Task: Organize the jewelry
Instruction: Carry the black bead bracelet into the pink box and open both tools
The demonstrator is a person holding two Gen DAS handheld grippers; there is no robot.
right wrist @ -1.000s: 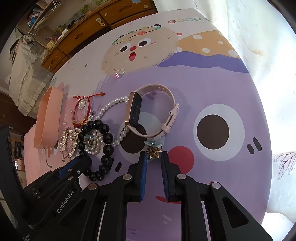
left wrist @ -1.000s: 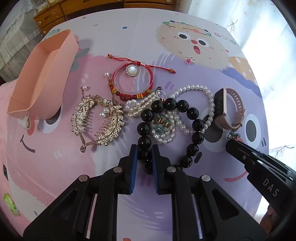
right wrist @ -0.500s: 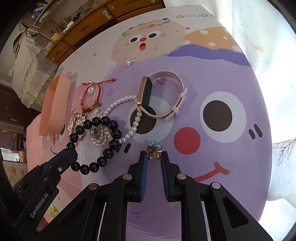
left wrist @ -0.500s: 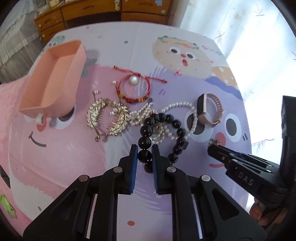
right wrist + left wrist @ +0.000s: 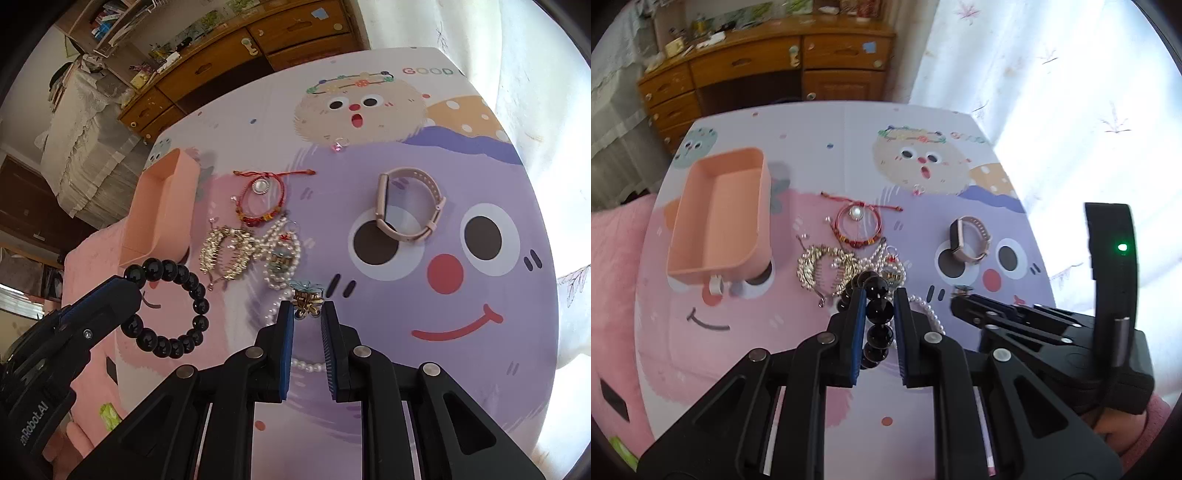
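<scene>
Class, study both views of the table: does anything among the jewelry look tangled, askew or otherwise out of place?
Yes. The pearl strands lie knotted in a heap against the gold hair comb, and one strand trails beneath the right tool. A small pink ring sits alone, far from the rest. The peach tray holds nothing.

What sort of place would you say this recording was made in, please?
Probably a bedroom at home: a wooden dresser with cluttered top, a sheer curtain at a bright window, and a cartoon-print tablecloth.

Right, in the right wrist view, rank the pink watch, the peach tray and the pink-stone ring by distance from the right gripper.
1. Pink watch, up and right of the right gripper.
2. Peach tray, far left.
3. Pink-stone ring, farthest, by the cartoon face.
</scene>
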